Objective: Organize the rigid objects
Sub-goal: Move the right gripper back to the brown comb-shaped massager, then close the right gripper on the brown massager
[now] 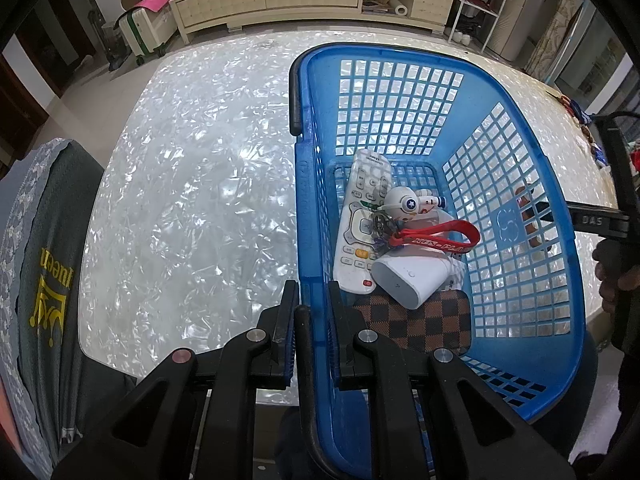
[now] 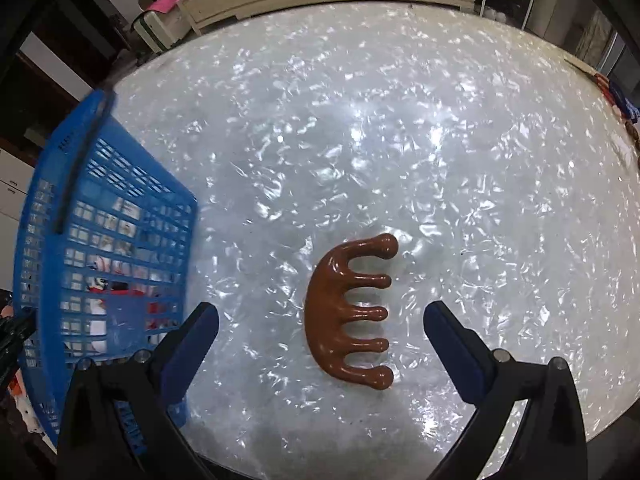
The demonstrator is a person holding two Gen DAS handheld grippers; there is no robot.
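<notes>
The glossy, pearl-flaked table (image 2: 360,120) fills both views. The blue plastic lattice basket (image 1: 520,240) sits at centre right of the left view, its near rim clamped by the left hand-held gripper (image 1: 314,304). Inside lie a white remote (image 1: 360,220), a checkered wallet (image 1: 424,324) and a red strap (image 1: 440,236). Only the right view shows clearly the smooth brown five-pronged comb (image 2: 344,312), lower centre, between the wide-spread fingers of the empty right hand-held gripper (image 2: 320,332).

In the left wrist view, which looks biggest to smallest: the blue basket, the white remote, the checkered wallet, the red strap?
1. Blue basket, by far.
2. White remote and checkered wallet: alike in apparent size, and the wallet is nearer the camera and partly covered, so unranked.
3. Red strap.
</notes>
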